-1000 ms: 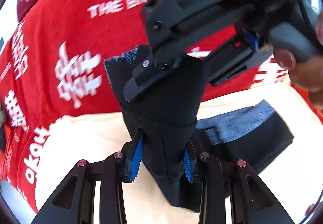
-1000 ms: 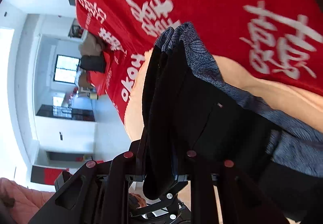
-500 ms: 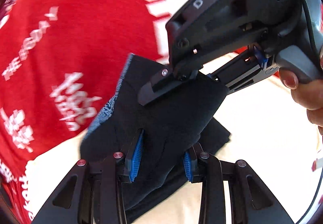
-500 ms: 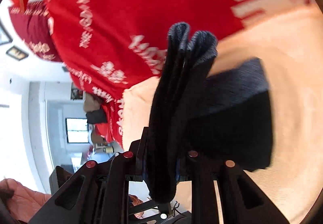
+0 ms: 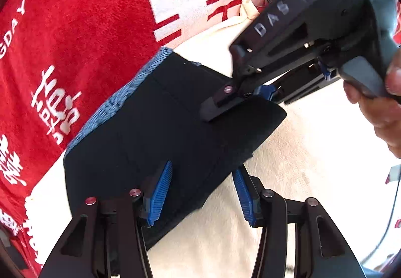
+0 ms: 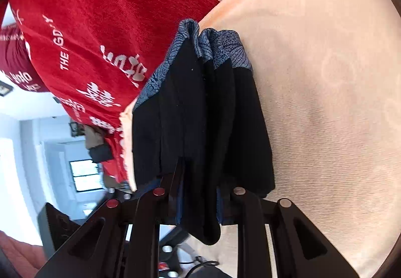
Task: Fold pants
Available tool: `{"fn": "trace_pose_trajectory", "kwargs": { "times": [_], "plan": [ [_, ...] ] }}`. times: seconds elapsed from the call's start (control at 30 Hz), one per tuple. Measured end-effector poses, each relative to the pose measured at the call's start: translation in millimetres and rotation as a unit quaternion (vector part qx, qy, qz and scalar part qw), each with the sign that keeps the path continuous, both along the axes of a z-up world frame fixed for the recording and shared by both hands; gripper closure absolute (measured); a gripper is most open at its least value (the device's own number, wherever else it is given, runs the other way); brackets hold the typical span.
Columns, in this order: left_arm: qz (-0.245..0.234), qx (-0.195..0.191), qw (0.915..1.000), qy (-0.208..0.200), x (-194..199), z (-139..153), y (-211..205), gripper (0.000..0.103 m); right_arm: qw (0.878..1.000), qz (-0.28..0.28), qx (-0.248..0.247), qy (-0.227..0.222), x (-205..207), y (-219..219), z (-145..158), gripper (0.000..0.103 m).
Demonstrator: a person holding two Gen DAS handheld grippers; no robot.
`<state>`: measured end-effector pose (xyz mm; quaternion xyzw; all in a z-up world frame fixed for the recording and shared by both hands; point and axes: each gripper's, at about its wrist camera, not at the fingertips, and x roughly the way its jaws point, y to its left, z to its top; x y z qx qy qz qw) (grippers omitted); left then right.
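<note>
The dark pants [image 5: 160, 132] with a blue patterned waistband [image 5: 112, 107] lie folded into a compact stack on the cream cloth [image 5: 313, 152]. My left gripper [image 5: 201, 192] has its blue pads spread wider than before around the stack's near edge; whether they still pinch it is unclear. My right gripper [image 5: 240, 100] reaches in from the right and is shut on the stack's far right corner. In the right wrist view the pants [image 6: 200, 112] run forward from between the shut fingers [image 6: 199, 200], layers stacked side by side.
A red blanket [image 5: 75, 27] with white lettering lies beyond and left of the cream cloth [image 6: 325, 77]. A room with a window [image 6: 85, 175] shows past the bed's edge in the right wrist view. A hand [image 5: 386, 107] holds the right gripper.
Both grippers lowered the lifted fold of the pants onto the rest, so the pants now lie flat as one stack. My left gripper's pads have spread apart.
</note>
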<state>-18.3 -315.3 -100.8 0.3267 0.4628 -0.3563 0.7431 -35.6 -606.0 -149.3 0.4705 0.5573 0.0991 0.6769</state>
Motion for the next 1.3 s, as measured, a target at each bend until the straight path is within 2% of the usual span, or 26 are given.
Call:
{"fn": "trace_pose_trajectory", "kwargs": {
  "times": [0.03, 0.07, 0.17, 0.3, 0.43, 0.53, 0.6, 0.63, 0.67, 0.7, 0.8, 0.97, 1.1, 1.3],
  "plan": [
    [0.007, -0.004, 1.0000, 0.002, 1.3, 6.1, 6.8, 0.033, 1.000, 0.008, -0.018, 0.006, 1.7, 3.0, 4.4, 0.080],
    [0.017, -0.013, 0.9998, -0.003, 4.5, 15.0, 16.0, 0.030, 0.999, 0.019, -0.038, 0.014, 3.3, 6.8, 8.3, 0.079],
    [0.046, -0.021, 0.9987, -0.005, 19.5, 31.9, 42.0, 0.030, 0.996, 0.032, -0.074, 0.028, 6.5, 13.2, 18.9, 0.075],
    [0.113, -0.004, 0.9936, 0.001, 55.0, 31.7, 77.7, 0.030, 0.993, 0.025, -0.103, 0.051, 4.1, 17.4, 25.7, 0.072],
    [0.192, 0.019, 0.9812, 0.009, 89.0, 19.2, 114.5, 0.030, 0.990, 0.016, -0.125, 0.064, -0.4, 22.4, 23.8, 0.070],
    [0.228, 0.021, 0.9730, 0.029, 101.2, 5.6, 133.3, 0.030, 0.986, 0.019, -0.155, 0.065, -0.2, 28.3, 24.4, 0.068],
    [0.239, 0.021, 0.9696, 0.049, 103.4, -6.4, 142.2, 0.030, 0.979, 0.031, -0.188, 0.068, 2.2, 32.8, 25.1, 0.060],
    [0.242, 0.018, 0.9685, 0.055, 104.6, -11.4, 145.0, 0.029, 0.974, 0.039, -0.210, 0.072, 4.2, 35.4, 24.8, 0.045],
    [0.244, 0.014, 0.9679, 0.056, 104.4, -14.5, 146.6, 0.025, 0.966, 0.051, -0.242, 0.080, 6.2, 38.5, 23.9, 0.037],
    [0.246, 0.015, 0.9678, 0.053, 104.3, -16.4, 147.1, 0.021, 0.961, 0.057, -0.257, 0.084, 7.9, 40.2, 22.5, 0.036],
    [0.247, 0.008, 0.9673, 0.059, 106.3, -18.2, 149.4, 0.019, 0.965, 0.041, -0.241, 0.095, 6.8, 34.4, 20.2, 0.036],
    [0.259, -0.006, 0.9613, 0.094, 113.5, -19.6, 158.0, 0.019, 0.961, 0.041, -0.254, 0.104, 4.8, 37.4, 25.5, 0.034],
    [0.262, -0.004, 0.9595, 0.103, 118.1, -19.8, 157.2, 0.019, 0.961, 0.034, -0.250, 0.115, 5.5, 36.5, 26.0, 0.034],
    [0.272, -0.008, 0.9534, 0.130, 122.7, -18.4, 163.0, 0.019, 0.960, 0.033, -0.247, 0.125, 6.8, 35.3, 25.3, 0.027]
  ]
}}
